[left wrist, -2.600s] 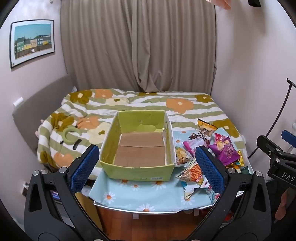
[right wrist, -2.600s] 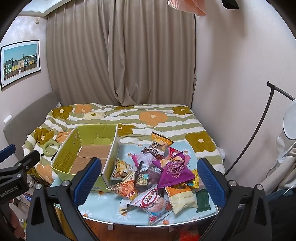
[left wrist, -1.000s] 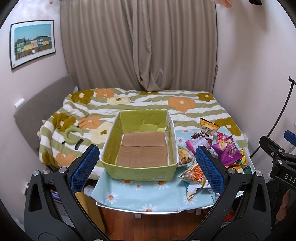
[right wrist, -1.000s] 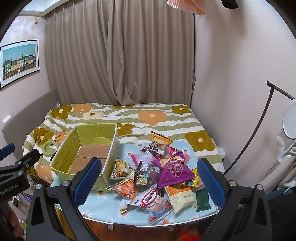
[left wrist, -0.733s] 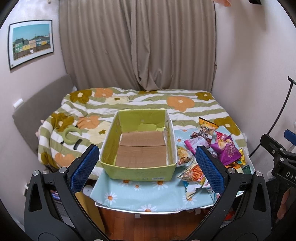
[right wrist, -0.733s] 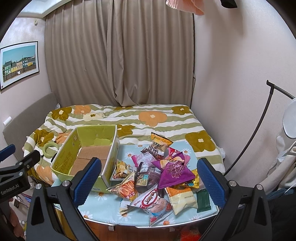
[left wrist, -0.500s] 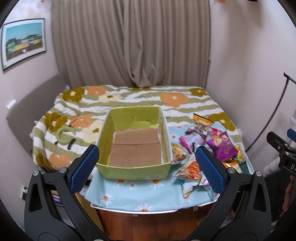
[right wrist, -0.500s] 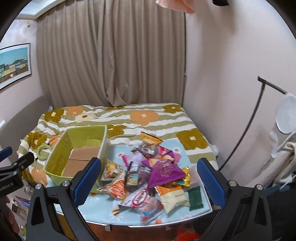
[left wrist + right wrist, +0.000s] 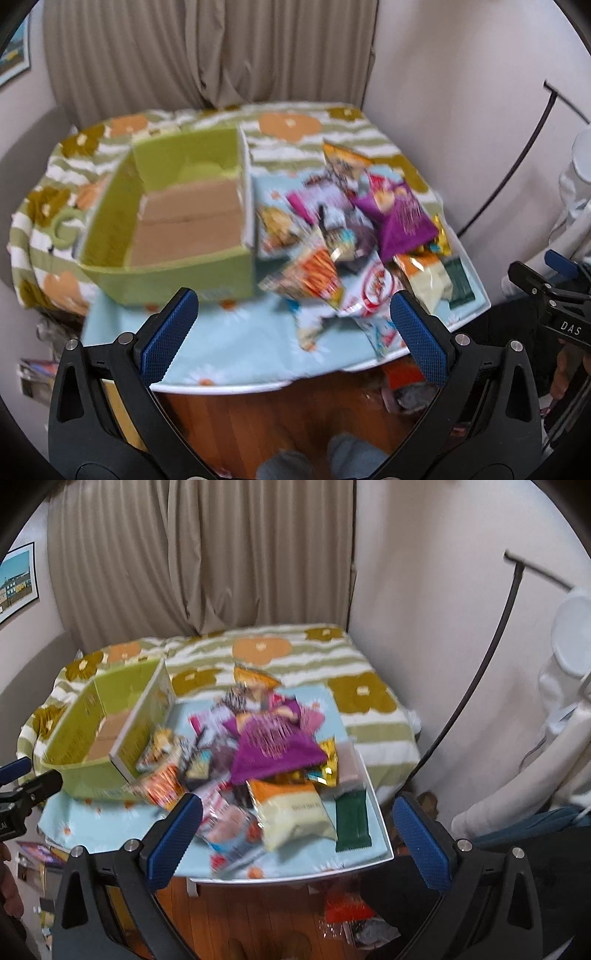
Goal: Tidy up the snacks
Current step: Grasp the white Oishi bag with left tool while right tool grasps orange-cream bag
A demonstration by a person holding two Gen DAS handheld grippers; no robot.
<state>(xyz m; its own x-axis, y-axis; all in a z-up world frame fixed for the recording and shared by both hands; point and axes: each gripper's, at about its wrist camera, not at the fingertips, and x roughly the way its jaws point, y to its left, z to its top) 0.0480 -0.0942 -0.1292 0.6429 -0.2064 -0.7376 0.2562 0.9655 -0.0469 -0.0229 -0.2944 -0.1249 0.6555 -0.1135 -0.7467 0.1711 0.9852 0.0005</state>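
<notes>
A green cardboard box with a brown bottom stands empty on the left of a small table covered with a pale blue daisy cloth. Right of the box lies a heap of snack packets: a purple bag, an orange striped packet, a cream and orange bag, a dark green bar. My left gripper hangs open in front of the table's near edge. My right gripper is open too, low over the heap's near side. Both hold nothing.
A bed with a flowered green striped blanket lies behind the table, curtains beyond it. A black lamp stand and white bedding are at the right. Wooden floor shows under the table's edge.
Both grippers have moved forward and down toward the table, so box and snacks look larger. Both views have swung right and are blurred by motion. The jaws stay open.
</notes>
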